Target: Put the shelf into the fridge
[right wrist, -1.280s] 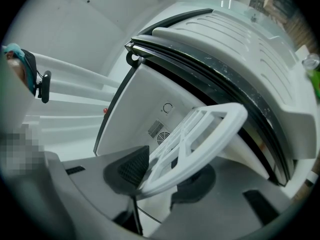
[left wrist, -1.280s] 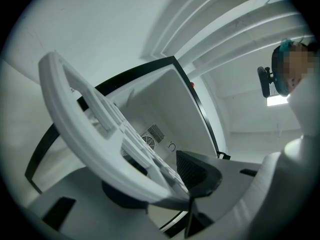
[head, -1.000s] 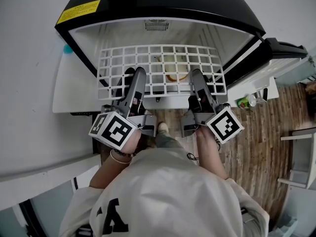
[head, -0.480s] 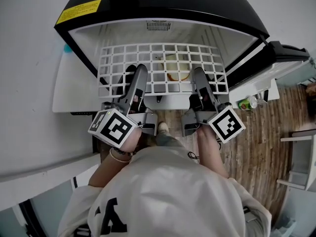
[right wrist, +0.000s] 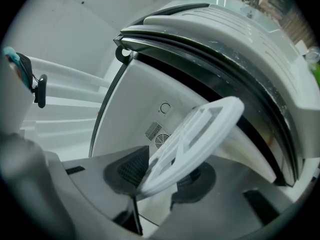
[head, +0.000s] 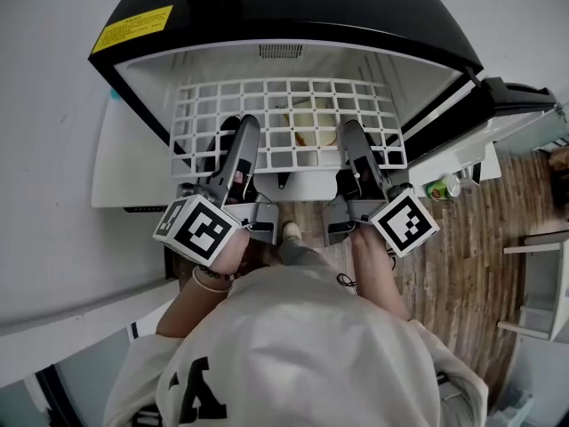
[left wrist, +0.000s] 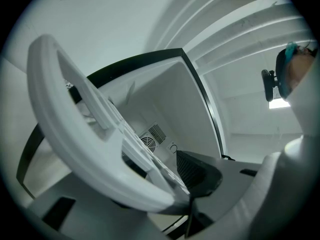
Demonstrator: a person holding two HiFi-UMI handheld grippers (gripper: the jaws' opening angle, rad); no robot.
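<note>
1. Between the jaws of the left gripper (left wrist: 170,191) sits the thick white front rim of the shelf (left wrist: 60,129). The jaws stand only as far apart as that rim is thick and are clamped on it, one dark pad above and one below.
2. Between the jaws of the right gripper (right wrist: 162,181) is the same front rim, further along. They are likewise closed down on it and hold nothing else.
3. Seen from the head view, the two grippers grasp the near edge side by side, one left of the middle and one right of it. The white grid reaches away from them, roughly level.
4. The shelf's far part is already inside the open mouth of the fridge (head: 293,12), while its near edge and both grippers are just outside the opening. The back wall with its vent (head: 280,51) is well apart from the far edge.
5. Through the grid a pale yellowish item (head: 307,127) shows lower in the compartment; I cannot tell what it is. The door (head: 498,105) stands open to the right.
6. My reading of the step: the insertion is under way, with the shelf entered but not seated.
7. The next move likely calls for both hands to push forward together, keeping the grid level and square so its side edges ride the wall supports, which I cannot make out clearly. An uneven push could jam it.
</note>
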